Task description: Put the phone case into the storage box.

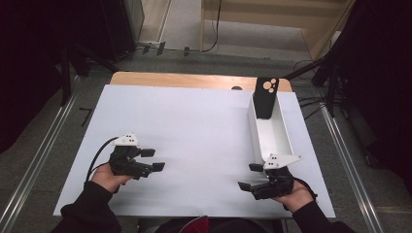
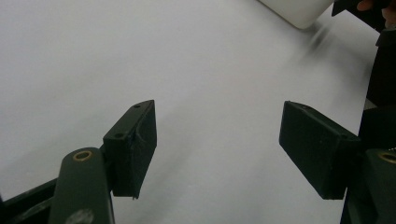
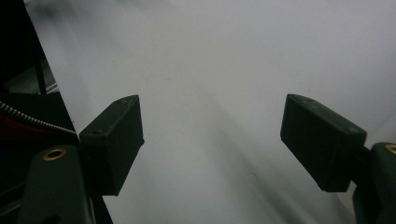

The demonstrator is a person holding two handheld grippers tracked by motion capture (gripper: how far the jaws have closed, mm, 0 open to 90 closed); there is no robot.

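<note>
Grippers are hovering near the white board's near edge: left gripper and right gripper, both gaping wide, empty, beside the white tray.

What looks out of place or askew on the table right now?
One thing: the black phone case stands on end in the far end of the white box, leaning against its end wall and poking above the rim. Nothing looks spilled or damaged. Both the left gripper and right gripper hover open over the white table.
</note>
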